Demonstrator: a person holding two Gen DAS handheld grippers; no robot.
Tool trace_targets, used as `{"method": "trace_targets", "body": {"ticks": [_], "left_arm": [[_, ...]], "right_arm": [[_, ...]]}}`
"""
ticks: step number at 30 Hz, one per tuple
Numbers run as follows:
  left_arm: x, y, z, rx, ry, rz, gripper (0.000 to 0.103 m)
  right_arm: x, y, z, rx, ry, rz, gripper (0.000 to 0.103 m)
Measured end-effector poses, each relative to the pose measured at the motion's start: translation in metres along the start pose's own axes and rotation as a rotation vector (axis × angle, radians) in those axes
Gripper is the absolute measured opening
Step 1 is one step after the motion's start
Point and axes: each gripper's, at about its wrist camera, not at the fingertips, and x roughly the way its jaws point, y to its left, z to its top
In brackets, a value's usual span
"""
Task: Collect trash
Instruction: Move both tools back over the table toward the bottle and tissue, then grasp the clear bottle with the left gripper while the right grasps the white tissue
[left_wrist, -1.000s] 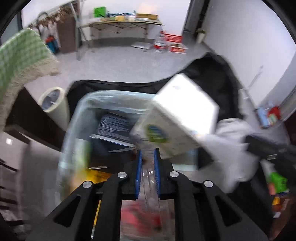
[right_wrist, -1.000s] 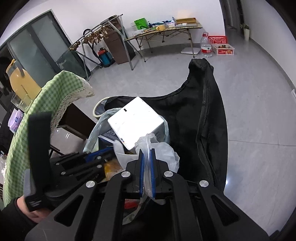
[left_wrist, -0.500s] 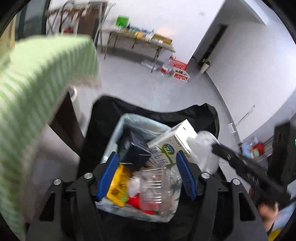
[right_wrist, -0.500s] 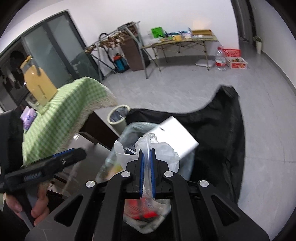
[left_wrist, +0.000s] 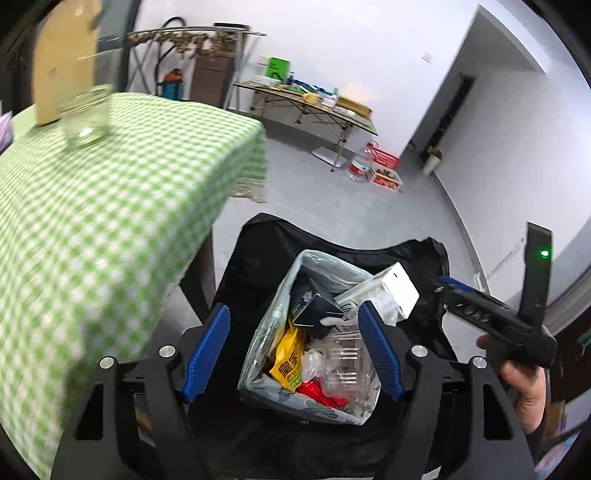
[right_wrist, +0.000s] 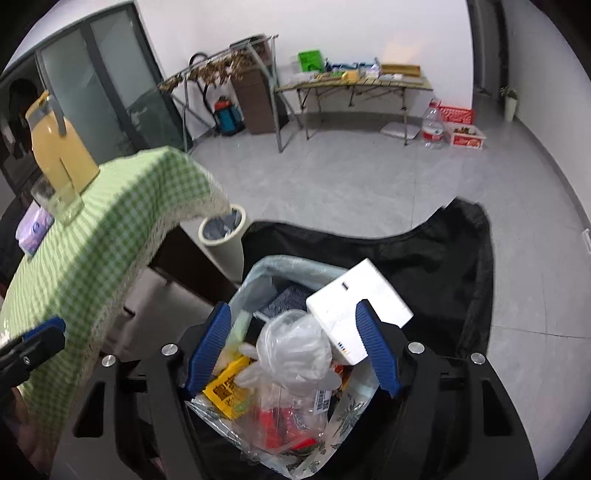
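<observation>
Even indoor light, motion blur, fisheye edges

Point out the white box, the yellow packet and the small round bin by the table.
white box (right_wrist: 360, 295): right wrist view, on its flat top face.
yellow packet (left_wrist: 290, 356): left wrist view, on its printed front.
small round bin (right_wrist: 221, 236): right wrist view, on its cream rim.

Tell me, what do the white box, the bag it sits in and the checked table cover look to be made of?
White box: probably coated cardboard, with smooth matte faces and crisp folded edges. Bag: thin, soft plastic, translucent with a printed leaf pattern, wrinkled and slumping around the trash. Table cover: seemingly woven cloth in green and white checks, draping over the table corner, with a pale fringe along its hem.
</observation>
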Motion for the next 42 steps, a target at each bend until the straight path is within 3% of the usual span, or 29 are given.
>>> {"method": "trace_targets", "body": {"ticks": [5, 11, 16, 22, 24, 29, 33, 38, 42], "left_arm": [[-0.023, 0.007, -0.001, -0.005, -0.028, 0.034, 0.069], [-0.074, 0.019, 0.003, -0.009, -0.125, 0.073, 0.074], [-0.122, 0.047, 0.0, -0.012, -0.216, 0.197, 0.079], [-0.188, 0.119, -0.008, -0.121, -0.28, 0.272, 0.081], [-0.22, 0.152, -0.012, -0.139, -0.328, 0.338, 0.084], [-0.274, 0.246, -0.018, -0.273, -0.356, 0.517, 0.086], [-0.264, 0.311, -0.025, -0.366, -0.273, 0.686, 0.086], [-0.258, 0.365, -0.047, -0.515, -0.306, 0.577, 0.086], [-0.247, 0.364, -0.05, -0.477, -0.287, 0.531, 0.085]], "right_arm": [[-0.031, 0.012, 0.01, -0.03, -0.07, -0.004, 0.067], [-0.054, 0.046, 0.019, -0.101, -0.118, 0.002, 0.069], [-0.066, 0.09, 0.02, -0.176, -0.157, 0.041, 0.074], [-0.072, 0.157, 0.016, -0.268, -0.168, 0.117, 0.074], [-0.074, 0.181, 0.013, -0.309, -0.173, 0.152, 0.074], [-0.071, 0.24, 0.003, -0.403, -0.156, 0.211, 0.074], [-0.07, 0.291, -0.013, -0.471, -0.134, 0.287, 0.074], [-0.069, 0.348, -0.038, -0.587, -0.103, 0.351, 0.074], [-0.066, 0.387, -0.061, -0.668, -0.076, 0.404, 0.074]]}}
